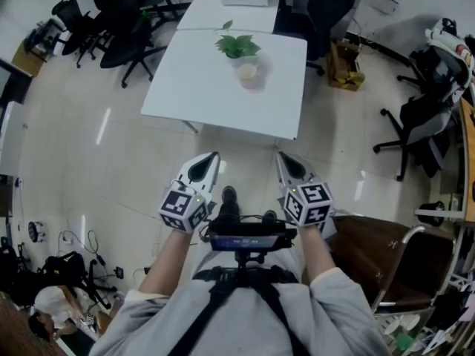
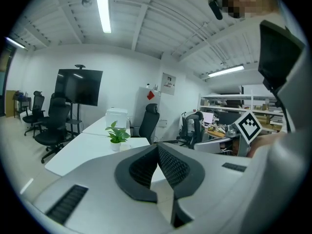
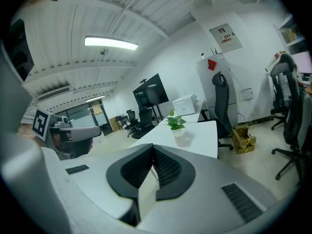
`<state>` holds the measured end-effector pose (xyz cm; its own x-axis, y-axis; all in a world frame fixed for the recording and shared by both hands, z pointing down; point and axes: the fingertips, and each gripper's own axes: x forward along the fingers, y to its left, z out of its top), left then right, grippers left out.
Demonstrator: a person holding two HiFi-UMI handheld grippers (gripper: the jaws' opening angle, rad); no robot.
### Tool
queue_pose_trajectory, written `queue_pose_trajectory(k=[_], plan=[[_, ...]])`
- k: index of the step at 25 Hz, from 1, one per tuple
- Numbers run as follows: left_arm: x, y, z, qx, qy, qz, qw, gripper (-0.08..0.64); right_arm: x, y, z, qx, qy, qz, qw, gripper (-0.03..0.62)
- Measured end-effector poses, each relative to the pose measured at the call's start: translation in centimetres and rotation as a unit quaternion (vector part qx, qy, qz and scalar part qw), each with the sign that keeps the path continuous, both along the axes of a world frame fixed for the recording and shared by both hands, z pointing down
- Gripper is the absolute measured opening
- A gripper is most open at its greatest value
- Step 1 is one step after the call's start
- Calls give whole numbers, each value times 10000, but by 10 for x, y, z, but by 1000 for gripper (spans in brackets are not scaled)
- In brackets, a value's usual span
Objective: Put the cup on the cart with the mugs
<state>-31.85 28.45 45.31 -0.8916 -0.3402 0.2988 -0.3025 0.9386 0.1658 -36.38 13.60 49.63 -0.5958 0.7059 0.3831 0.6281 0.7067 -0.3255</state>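
The head view looks steeply down from above the fingers (image 1: 202, 170); each gripper view sits just behind its own fingers, facing the counter (image 1: 200, 80) and plant (image 1: 237, 47) ahead, shared by all.

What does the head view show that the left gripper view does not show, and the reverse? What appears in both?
Only the head view: the person's shoes and the cardboard box on the floor. Only the left gripper view: the ceiling lamp, the black screen on its stand, and the shelves. Both: the white table, the plant, the left gripper and the right gripper.
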Motion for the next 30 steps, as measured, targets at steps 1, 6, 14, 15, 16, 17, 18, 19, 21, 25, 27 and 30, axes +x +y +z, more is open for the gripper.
queue_pose_trajectory(k=[1,6,14,15,16,17,18,19,21,25,27,30], plan=[[-7,7,1,5,-7,16,10000,-3,-6,10,2,18,8,-23,10000,6],[-47,51,5,67,-34,165,9998,-3,-36,58,9,148,57,80,9998,8],[-111,113,9,25,-36,578,9983,-3,-106,115,38,791,107,619,9949,31],[-117,117,9,-4,-30,651,9979,-3,-114,119,44,824,145,686,9941,65],[-123,121,9,-43,-28,710,9975,-3,-123,124,49,850,181,739,9935,118],[-130,125,10,-82,-23,748,9972,-3,-131,129,55,872,211,772,9930,181],[-135,130,11,-106,-9,760,9971,-3,-139,133,62,887,233,784,9927,215],[-140,133,14,-101,13,748,9971,-3,-147,137,68,897,239,776,9927,242],[-146,138,20,-40,59,693,9976,-3,-161,144,79,893,178,718,9933,291],[-164,144,36,39,222,533,9983,-3,-204,159,96,861,-256,593,9942,348],[-171,142,46,114,351,411,9985,-3,-225,164,112,925,-386,516,9936,399],[-177,132,59,118,535,392,9977,-3,-249,169,139,977,-330,427,9938,436]])
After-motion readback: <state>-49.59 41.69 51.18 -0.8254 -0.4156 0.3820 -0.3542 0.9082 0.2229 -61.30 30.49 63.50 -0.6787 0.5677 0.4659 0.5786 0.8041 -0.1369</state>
